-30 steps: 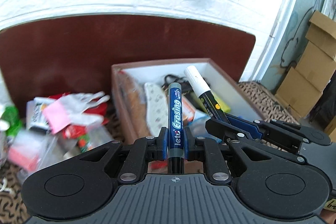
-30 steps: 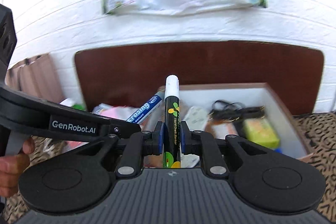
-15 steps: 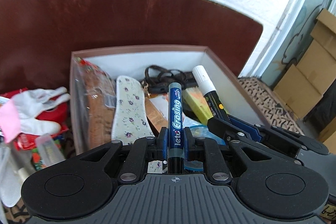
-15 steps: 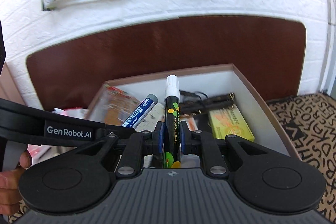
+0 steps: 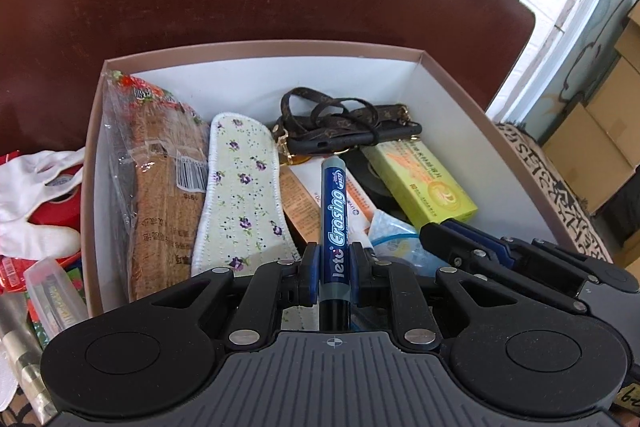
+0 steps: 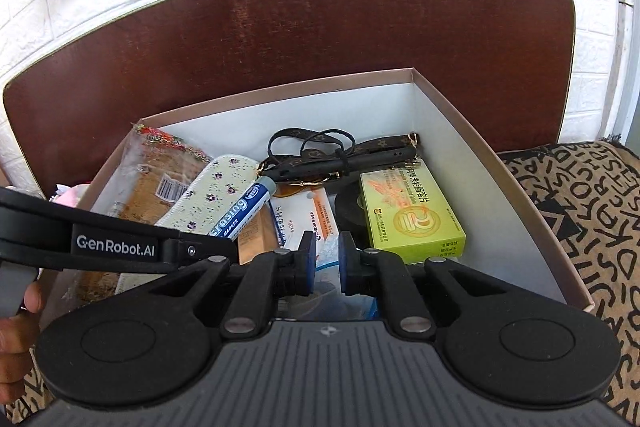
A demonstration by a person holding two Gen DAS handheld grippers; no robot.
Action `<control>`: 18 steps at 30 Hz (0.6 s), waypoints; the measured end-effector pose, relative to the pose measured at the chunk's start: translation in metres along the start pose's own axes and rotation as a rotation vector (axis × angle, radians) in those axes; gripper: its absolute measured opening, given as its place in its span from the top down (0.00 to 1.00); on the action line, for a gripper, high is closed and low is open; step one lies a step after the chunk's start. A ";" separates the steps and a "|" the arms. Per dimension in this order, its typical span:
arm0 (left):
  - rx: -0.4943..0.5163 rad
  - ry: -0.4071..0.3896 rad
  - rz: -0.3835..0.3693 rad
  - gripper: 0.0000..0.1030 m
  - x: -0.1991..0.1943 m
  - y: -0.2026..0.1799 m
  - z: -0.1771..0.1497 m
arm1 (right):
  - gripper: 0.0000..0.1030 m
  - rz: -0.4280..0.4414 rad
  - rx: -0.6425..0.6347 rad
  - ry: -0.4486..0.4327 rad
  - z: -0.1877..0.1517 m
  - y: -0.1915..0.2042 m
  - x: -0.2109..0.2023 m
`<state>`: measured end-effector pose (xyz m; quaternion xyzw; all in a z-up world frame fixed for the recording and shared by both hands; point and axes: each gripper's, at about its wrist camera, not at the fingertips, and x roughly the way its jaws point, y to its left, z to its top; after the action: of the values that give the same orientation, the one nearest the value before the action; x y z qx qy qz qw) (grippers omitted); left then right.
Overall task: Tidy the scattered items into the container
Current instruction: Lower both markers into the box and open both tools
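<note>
Left claw (image 5: 334,251) is tipped down over the open cardboard box (image 5: 260,47), pinching a blue marker (image 5: 334,211) that sticks straight ahead past its tips, above the things in the box. Crowded under there! Just left of the claw lies a quilted, flower-print insole (image 5: 240,195), soft and rounded at the toe. Further left, a crinkly clear packet of biscuits (image 5: 160,179) leans on the box wall. Ahead of the marker's tip, a brown patterned strap (image 5: 344,119) loops over a black case. To the right, a glossy lime-green carton (image 5: 424,183) lies flat, with an orange-and-white carton (image 5: 356,203) right under the marker.

Outside the box, far left of the claw, a white glove (image 5: 36,187) sprawls over red packaging, with a clear plastic case (image 5: 52,291) nearer.

Right claw (image 6: 327,247) also angles down into the box, beside the left one. Its jaws have just been closing and now sit nearly together, with nothing between them. A black tape roll (image 6: 348,205) is just ahead. A hand (image 6: 16,327) shows at the lower left. A dark red-brown board (image 6: 300,39) stands behind the box, with a tan cloth with black lettering (image 6: 592,211) off to the right.
</note>
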<state>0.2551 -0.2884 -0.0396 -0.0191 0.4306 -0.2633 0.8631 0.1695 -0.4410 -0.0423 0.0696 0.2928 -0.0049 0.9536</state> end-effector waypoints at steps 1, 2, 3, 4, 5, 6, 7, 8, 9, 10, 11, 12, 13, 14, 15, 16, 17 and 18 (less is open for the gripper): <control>0.002 -0.003 -0.003 0.77 0.000 0.001 0.000 | 0.87 0.001 0.000 0.000 0.000 0.000 0.000; 0.005 -0.011 -0.009 0.67 -0.001 0.001 -0.001 | 0.87 0.002 0.000 -0.003 0.000 0.000 0.000; 0.005 -0.027 -0.005 0.61 -0.003 0.001 -0.001 | 0.87 0.001 0.000 -0.004 0.000 0.000 0.000; 0.011 -0.047 0.002 0.50 -0.006 0.001 -0.001 | 0.86 -0.001 -0.001 -0.005 0.001 0.000 0.000; 0.023 -0.064 0.007 0.43 -0.009 -0.001 -0.002 | 0.86 -0.006 -0.001 -0.007 0.001 0.000 -0.001; 0.037 -0.082 0.013 0.35 -0.013 -0.002 -0.002 | 0.86 -0.008 -0.004 -0.008 0.001 0.000 -0.002; 0.051 -0.099 0.024 0.28 -0.016 -0.004 -0.003 | 0.85 -0.011 -0.006 -0.009 0.001 0.000 -0.003; 0.064 -0.114 0.034 0.25 -0.019 -0.006 -0.003 | 0.83 -0.012 -0.007 -0.010 0.000 0.000 -0.003; 0.073 -0.132 0.043 0.17 -0.023 -0.007 -0.004 | 0.77 -0.011 -0.007 -0.010 0.000 0.000 -0.004; 0.076 -0.150 0.049 0.10 -0.026 -0.007 -0.005 | 0.66 -0.011 -0.008 -0.012 0.001 0.000 -0.005; 0.074 -0.167 0.056 0.06 -0.029 -0.008 -0.005 | 0.56 -0.012 -0.011 -0.016 0.001 0.001 -0.006; 0.070 -0.185 0.062 0.00 -0.033 -0.008 -0.006 | 0.38 -0.014 -0.018 -0.023 0.001 0.001 -0.008; 0.067 -0.202 0.068 0.00 -0.036 -0.008 -0.007 | 0.25 -0.020 -0.024 -0.035 0.001 0.002 -0.010; 0.066 -0.215 0.077 0.00 -0.039 -0.008 -0.008 | 0.24 -0.025 -0.033 -0.050 0.000 0.003 -0.013; 0.068 -0.220 0.085 0.00 -0.041 -0.008 -0.008 | 0.22 -0.024 -0.046 -0.059 0.000 0.005 -0.016; 0.072 -0.223 0.092 0.00 -0.042 -0.009 -0.008 | 0.16 -0.019 -0.056 -0.061 0.000 0.006 -0.018; 0.074 -0.219 0.101 0.00 -0.043 -0.009 -0.008 | 0.13 -0.011 -0.060 -0.061 0.000 0.007 -0.019; 0.074 -0.216 0.104 0.00 -0.044 -0.009 -0.009 | 0.08 -0.004 -0.058 -0.061 0.000 0.007 -0.021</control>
<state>0.2224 -0.2733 -0.0107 0.0068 0.3253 -0.2305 0.9171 0.1525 -0.4347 -0.0297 0.0413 0.2637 -0.0007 0.9637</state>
